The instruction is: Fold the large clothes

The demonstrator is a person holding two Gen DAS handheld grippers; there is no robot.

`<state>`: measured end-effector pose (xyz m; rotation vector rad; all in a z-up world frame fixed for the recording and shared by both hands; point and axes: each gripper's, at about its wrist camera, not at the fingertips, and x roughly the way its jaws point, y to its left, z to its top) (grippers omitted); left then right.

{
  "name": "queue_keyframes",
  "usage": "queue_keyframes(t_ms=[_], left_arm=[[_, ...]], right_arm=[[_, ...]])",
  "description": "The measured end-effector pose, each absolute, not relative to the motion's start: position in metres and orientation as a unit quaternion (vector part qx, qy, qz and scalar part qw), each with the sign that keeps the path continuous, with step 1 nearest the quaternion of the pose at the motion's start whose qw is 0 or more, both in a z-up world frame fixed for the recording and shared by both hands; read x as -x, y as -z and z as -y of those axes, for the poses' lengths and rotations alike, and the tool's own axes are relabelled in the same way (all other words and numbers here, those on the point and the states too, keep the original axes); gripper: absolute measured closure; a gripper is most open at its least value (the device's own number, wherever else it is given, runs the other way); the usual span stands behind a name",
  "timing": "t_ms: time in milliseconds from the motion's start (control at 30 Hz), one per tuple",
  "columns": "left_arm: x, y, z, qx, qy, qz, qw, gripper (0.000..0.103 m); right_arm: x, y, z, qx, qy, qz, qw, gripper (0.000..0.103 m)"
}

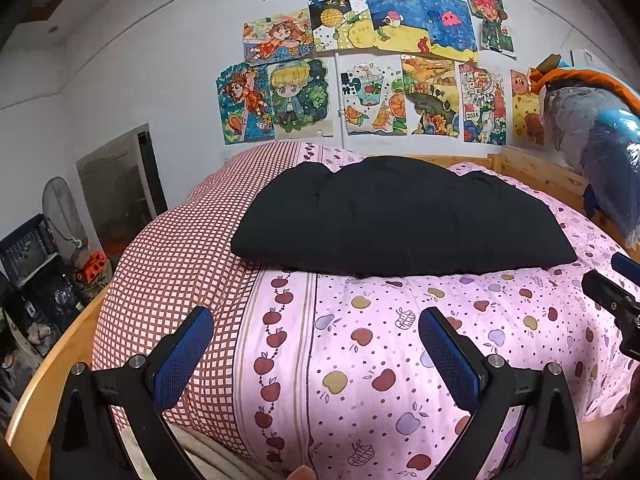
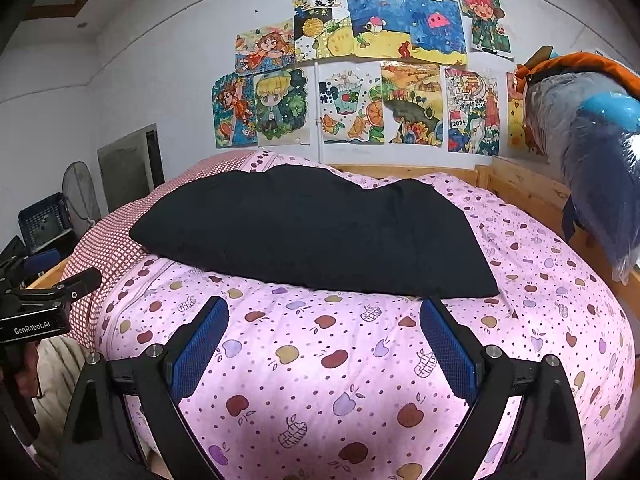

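You're holding two grippers over the bed, and both are standing wide apart with nothing between their blue pads. Your left gripper (image 1: 316, 334) is hanging over the near edge of the pink quilt (image 1: 400, 340), short of the one black garment (image 1: 400, 220). Your right gripper (image 2: 324, 326) is hovering just short of that garment's (image 2: 312, 228) near right corner, not touching it.

The garment is lying as a single folded block across the middle of the quilt (image 2: 340, 360), its left end reaching over the red-checked cover (image 1: 172, 264).

Beyond the garment, on the wall (image 1: 160, 60), I'm counting roughly a dozen drawings (image 1: 360, 64) in two rows; the one at the far right is partly hidden. One lower drawing (image 2: 472, 110) is showing "2024". The writing on the top middle sheet is too small to read.

Left of the garment in the right wrist view, your other gripper's body (image 2: 34, 322) is showing "GenRobot.AI". Right of the garment, one plastic-wrapped bundle (image 1: 600, 148) is sitting on the wooden bed rail (image 1: 536, 172).
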<state>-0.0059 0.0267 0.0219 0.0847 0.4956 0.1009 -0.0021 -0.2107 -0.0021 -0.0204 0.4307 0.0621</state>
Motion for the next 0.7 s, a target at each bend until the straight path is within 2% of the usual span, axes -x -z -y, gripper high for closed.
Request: queue_keyframes(t_ms=[700], left_arm=[[0.0064,-0.0233,-0.0194,-0.042,-0.051,-0.244,0.967,0.000]], right_arm=[[0.0049,0.0022,0.2127,0.006,-0.028,-0.213,0.977,0.009]])
